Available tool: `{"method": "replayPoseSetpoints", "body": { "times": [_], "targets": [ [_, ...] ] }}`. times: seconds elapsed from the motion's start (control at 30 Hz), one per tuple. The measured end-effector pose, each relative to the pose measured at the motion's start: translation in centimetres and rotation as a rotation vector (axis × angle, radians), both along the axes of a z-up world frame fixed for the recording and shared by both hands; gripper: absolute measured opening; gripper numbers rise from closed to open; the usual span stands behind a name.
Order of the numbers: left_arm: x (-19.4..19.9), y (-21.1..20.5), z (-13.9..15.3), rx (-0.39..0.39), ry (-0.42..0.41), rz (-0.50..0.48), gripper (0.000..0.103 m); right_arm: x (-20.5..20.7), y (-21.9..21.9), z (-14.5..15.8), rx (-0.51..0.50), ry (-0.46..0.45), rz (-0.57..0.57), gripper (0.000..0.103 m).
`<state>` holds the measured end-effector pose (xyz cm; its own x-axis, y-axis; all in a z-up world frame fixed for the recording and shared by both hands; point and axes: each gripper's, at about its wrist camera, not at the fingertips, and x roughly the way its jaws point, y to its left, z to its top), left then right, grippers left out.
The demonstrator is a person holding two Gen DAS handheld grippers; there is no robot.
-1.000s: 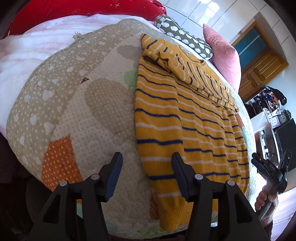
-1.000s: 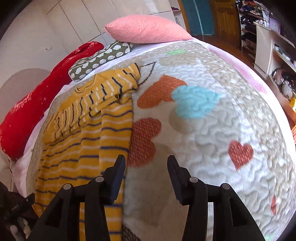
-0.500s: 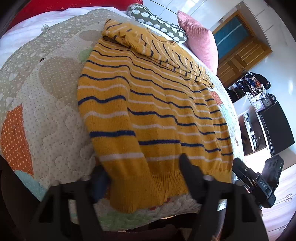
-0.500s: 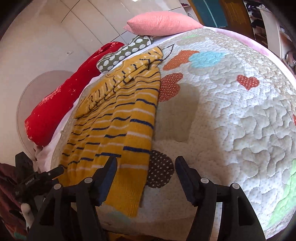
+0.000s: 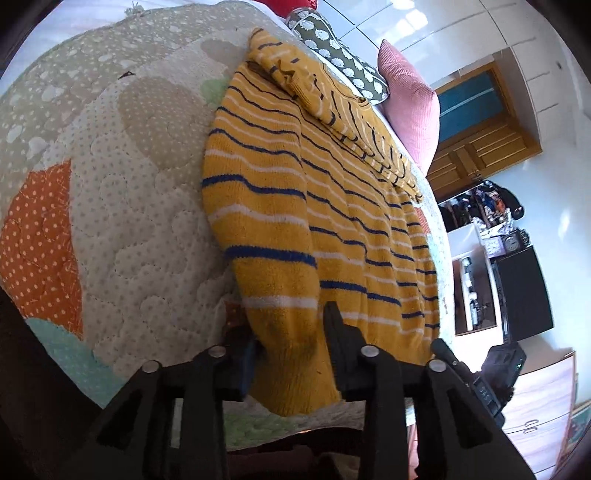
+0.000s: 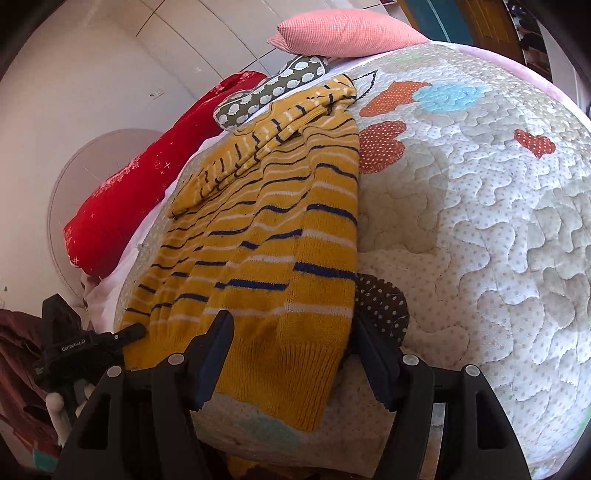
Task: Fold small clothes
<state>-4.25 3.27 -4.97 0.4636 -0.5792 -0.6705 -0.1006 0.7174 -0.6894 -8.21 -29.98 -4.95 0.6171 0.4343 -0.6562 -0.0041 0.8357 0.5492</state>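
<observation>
Bare quilt [image 5: 110,206] stretches left of the striped yellow sweater [image 5: 332,206], which lies flat with its ribbed hem at the bed's near edge and sleeves folded across the top. The left gripper [image 5: 290,347] straddles the hem's left corner, jaws spread. The right gripper [image 6: 291,354] brackets the right corner, also unclenched. Open quilt extends rightward; pillows [image 6: 347,33] line the far side.

Sweater hem: my left gripper [image 5: 291,343] covers part of the yellow striped sweater [image 5: 332,221] at the quilt's [image 5: 110,221] near edge; I can't tell if the fingers touch it.
Red pillow [image 5: 291,3]: cut off by the top edge.
Shelf clutter [image 5: 487,206]: too small to identify.
Right gripper [image 5: 476,376]: only partly visible behind my left one.
</observation>
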Motion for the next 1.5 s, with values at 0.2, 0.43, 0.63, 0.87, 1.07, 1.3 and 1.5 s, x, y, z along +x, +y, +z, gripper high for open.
{"method": "replayPoseSetpoints", "body": {
  "times": [0.2,0.43,0.63,0.87,1.07,1.3,1.5],
  "targets": [
    [2.0,-1.3,0.5,0.026,-0.017,-0.047,0.058,0.4,-0.4,-0.2,0.047,-0.020,-0.030,0.071],
    [2.1,-1.9,-0.3,0.071,0.034,-0.057,0.010,2.0,1.8,0.3,-0.079,-0.010,-0.024,0.065],
    [0.9,-0.3,0.7,0.018,0.037,-0.007,0.009,3.0,1.3,0.3,0.001,0.057,0.005,0.012],
    [-1.1,-1.1,4.1,0.088,-0.058,-0.012,0.008,1.3,1.1,1.8,0.040,0.015,0.017,0.011],
    [-2.8,-0.8,5.0,0.105,-0.075,-0.016,0.008,-0.5,1.0,2.3,0.043,0.013,0.046,0.011],
    [-6.0,-1.3,5.5,0.122,-0.083,-0.042,0.008,-3.6,-0.6,3.4,0.062,0.005,0.064,0.011],
    [-8.5,-2.6,5.7,0.166,-0.113,-0.065,0.008,-7.3,0.0,4.3,0.012,-0.017,0.090,0.011]
  ]
}}
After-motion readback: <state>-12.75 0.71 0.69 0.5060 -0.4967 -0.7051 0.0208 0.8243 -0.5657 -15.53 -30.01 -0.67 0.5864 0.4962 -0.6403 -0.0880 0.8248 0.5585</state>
